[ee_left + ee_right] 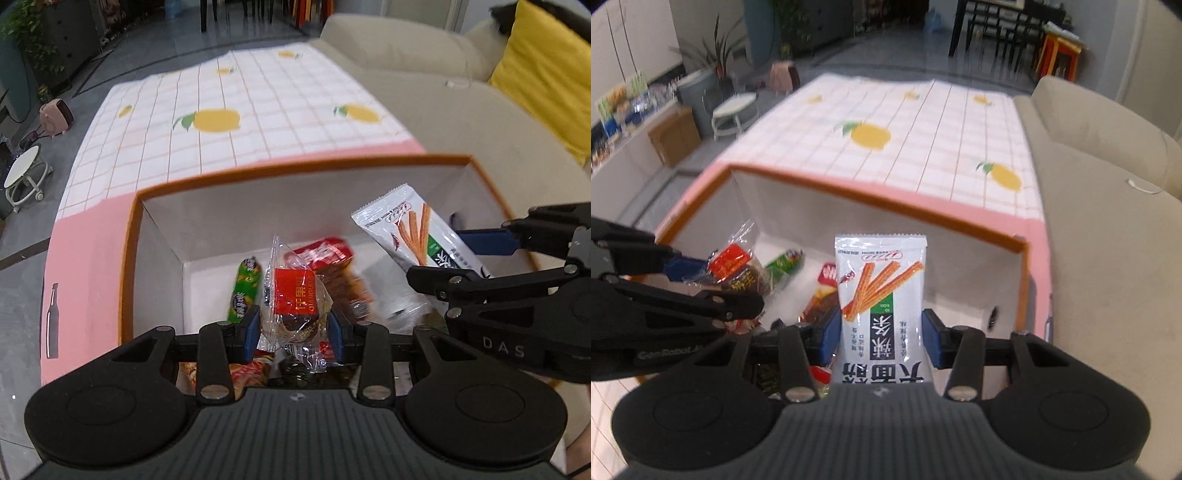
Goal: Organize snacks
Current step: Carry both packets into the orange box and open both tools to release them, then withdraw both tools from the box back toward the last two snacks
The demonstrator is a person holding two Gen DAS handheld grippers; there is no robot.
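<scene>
Home living room: beige sofa with a yellow cushion right beside a table under a lemon-print checked tablecloth, grey tiled floor around it. Far end has a dark dining table with chairs, potted plants, a small white round side table and a pink space heater on the floor. Left wall in the right wrist view has a low counter with jars and packets and a cardboard box below.
</scene>
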